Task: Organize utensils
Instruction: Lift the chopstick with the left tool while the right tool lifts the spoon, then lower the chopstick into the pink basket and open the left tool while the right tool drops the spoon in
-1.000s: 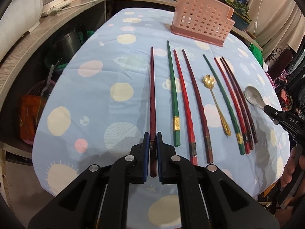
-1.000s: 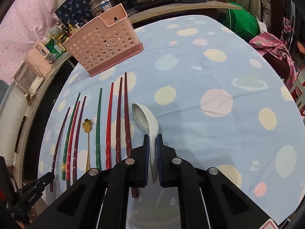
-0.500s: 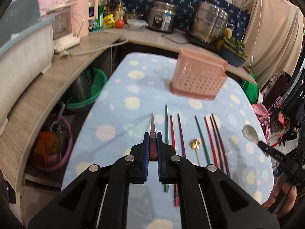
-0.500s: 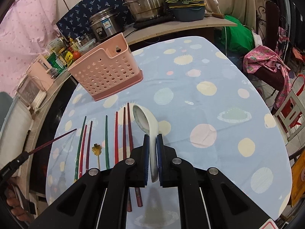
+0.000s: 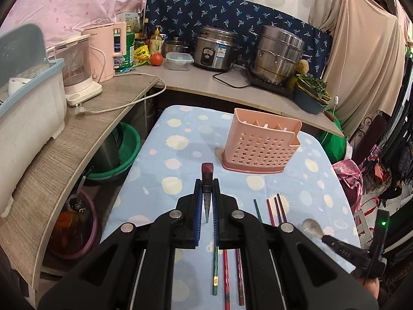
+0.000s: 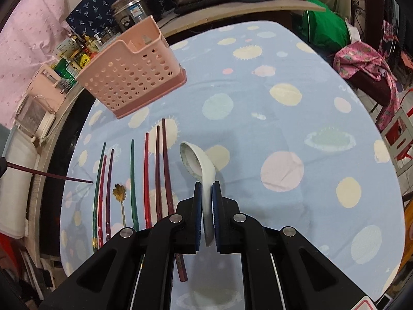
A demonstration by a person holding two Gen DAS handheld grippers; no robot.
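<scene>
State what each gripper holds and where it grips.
Left gripper clamps a dark red chopstick near its thick end. Right gripper clamps a white ceramic spoon by its handle.

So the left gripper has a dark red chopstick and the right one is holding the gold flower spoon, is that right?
Not quite. The right gripper holds the white ceramic spoon, as the right wrist view shows; the gold flower spoon lies on the table. The left gripper does hold a dark red chopstick.
</scene>
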